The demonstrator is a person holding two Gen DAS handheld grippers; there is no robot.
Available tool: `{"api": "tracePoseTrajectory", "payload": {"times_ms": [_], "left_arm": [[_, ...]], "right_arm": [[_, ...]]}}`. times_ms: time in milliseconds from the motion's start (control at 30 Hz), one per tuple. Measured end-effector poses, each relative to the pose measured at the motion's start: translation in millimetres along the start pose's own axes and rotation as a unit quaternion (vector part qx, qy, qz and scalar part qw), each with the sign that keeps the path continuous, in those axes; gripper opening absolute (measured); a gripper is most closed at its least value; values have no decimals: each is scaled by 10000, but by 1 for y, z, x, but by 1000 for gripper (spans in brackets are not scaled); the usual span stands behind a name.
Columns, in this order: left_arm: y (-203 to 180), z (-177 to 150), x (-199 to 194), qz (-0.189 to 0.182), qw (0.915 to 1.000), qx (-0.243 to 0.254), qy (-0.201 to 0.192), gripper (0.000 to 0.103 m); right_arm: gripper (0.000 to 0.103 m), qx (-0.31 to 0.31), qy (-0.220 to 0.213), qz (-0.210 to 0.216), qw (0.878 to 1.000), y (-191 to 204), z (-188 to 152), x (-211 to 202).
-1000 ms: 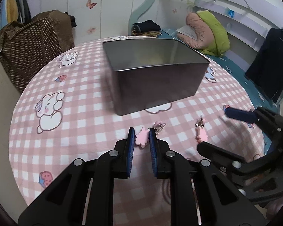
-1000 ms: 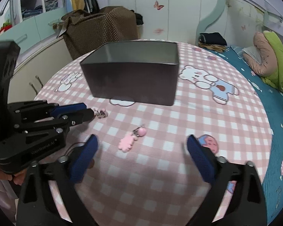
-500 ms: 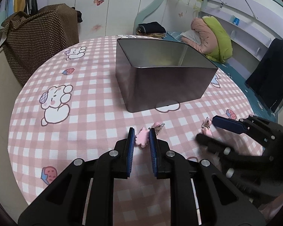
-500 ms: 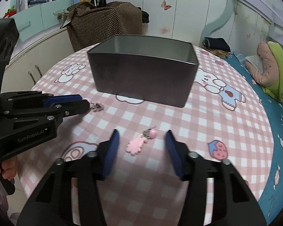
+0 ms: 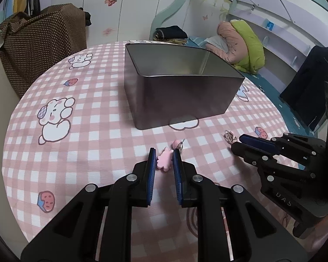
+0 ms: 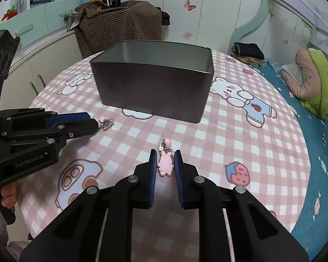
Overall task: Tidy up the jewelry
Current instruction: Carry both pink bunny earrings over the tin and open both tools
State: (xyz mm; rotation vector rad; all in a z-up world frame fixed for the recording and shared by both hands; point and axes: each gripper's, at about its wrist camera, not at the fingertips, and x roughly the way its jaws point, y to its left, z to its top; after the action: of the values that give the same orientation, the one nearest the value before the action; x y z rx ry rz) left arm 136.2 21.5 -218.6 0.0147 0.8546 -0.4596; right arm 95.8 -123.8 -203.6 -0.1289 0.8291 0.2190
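Note:
Two pink paw-shaped charms with metal clasps lie on the pink checked tablecloth [image 5: 76, 152], in front of an open grey metal tin [image 5: 185, 98] [image 6: 153, 87]. My left gripper [image 5: 164, 159] is shut on one pink charm [image 5: 164, 162], whose clasp [image 5: 181, 146] pokes out ahead. From the right wrist view that gripper [image 6: 94, 122] comes in from the left with the clasp [image 6: 107, 123] at its tip. My right gripper [image 6: 165, 159] is closing, and its pads touch both sides of the other pink charm [image 6: 165, 164]. In the left wrist view it [image 5: 236, 143] sits at the right.
A brown dotted bag [image 6: 120, 24] stands behind the table and white cabinets [image 6: 43, 59] are at the left. A bed with pink and green bedding [image 5: 240, 41] lies to the right. A hand [image 6: 6, 194] holds the left gripper's handle at the table's near edge.
The right gripper's jaws went from wide open to closed around the second pink charm. The left gripper stayed shut on its charm in the same place.

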Motion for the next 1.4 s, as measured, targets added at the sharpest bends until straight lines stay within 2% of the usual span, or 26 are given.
{"api": "tracePoseTrajectory", "payload": {"times_ms": [467,867,1400], "left_arm": [[-7,10,-16,-68,9996,64,-250,16],[-19,15,-40,-25,9984,222,-528,16],[-42,35,-74,147,9937,519,-987,16]], "right_arm": [[15,92,-248,-258,9993,-6,8,-16],[15,77,-484,-181,9986,1,13,-37],[16,37,-1084,-156,9940,1,37,-69]]}}
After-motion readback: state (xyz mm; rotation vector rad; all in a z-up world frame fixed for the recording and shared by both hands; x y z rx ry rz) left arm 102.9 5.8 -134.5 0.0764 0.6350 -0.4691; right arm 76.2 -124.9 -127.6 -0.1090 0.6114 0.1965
